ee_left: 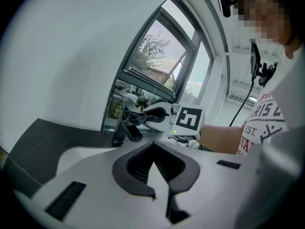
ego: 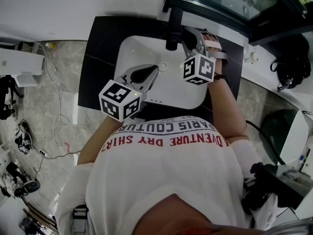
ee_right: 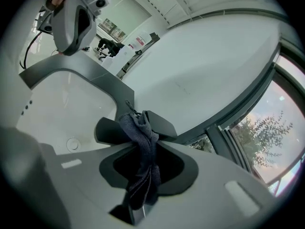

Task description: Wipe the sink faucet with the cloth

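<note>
right tongs [ee_right: 140, 149]: closed on the cloth [ee_right: 143, 175], a dark rag pinched between the jaws with its free end draped over the spout of the faucet [ego: 173, 28]; the grip looks tight, judged so that the cloth follows the tongs along the spout and does not slip off; the faucet is black and stands at the far edge of the sink [ego: 134, 48], about midway along the far edge of the dark surface [ego: 100, 58], just below the window frame [ego: 215, 6]; the right tongs come in from the right side of the faucet, angled toward the spout, which puts the cloth in contact with its top and side; left tongs [ego: 152, 70]: jaws drawn together, nothing between them; they hover over the basin by the drain [ego: 163, 66], apart from the faucet; judged reason: parked out of the wiping path so the right tongs have room to work; judged step: wiping in hand, cloth on the spout; the base and far side of the faucet look harder to reach; risk: the hanging end of the cloth may snag on the spout or pull out of the jaws if dragged hard; light pressure and short strokes are advised.
</note>
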The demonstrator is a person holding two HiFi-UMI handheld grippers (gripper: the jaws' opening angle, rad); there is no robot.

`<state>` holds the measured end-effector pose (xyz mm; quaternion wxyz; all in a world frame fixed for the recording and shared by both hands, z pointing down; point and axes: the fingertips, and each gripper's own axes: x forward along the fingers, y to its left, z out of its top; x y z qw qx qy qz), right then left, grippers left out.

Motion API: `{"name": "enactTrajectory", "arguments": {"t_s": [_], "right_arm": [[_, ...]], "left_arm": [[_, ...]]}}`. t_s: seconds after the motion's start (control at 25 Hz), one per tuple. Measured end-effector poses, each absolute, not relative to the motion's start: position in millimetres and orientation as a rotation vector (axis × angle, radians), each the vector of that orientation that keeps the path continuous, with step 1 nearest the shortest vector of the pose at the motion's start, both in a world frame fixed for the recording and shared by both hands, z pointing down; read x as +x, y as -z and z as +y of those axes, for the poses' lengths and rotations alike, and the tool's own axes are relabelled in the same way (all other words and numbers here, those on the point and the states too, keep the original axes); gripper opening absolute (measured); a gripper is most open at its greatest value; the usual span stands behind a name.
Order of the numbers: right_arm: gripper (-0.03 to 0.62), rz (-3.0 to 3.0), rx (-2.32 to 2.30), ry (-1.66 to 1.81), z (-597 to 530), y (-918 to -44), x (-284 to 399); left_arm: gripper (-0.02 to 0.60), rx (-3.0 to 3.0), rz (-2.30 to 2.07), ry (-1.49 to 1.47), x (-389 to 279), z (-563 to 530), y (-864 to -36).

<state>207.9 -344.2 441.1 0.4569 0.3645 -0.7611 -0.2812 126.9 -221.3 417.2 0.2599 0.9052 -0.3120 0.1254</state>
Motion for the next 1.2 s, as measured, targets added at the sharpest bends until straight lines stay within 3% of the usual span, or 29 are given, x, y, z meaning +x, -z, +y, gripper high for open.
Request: {"name": "enactTrajectory", "arguments": {"t_s": [0.44, 0.56, 0.8, 1.2], "right_arm": [[0.077, -2.016, 1.036, 0.666, -298, -422, 207], [0.077, -2.241, 1.191, 0.437, -293, -409, 218], [0.077, -2.691, 1.459, -0.389, -286, -417, 249], [0.077, -2.725, 1.490, -0.612, -286, -462, 245]], "left_arm": [[0.002, 2.484, -0.784, -0.351, 142, -207, -418], [0.002, 2.487, -0.780, -0.352, 146, -209, -419], [0.002, 2.482, -0.798, -0.351, 149, -219, -417], [0.002, 2.438, -0.832, -0.384, 157, -239, -434]]}}
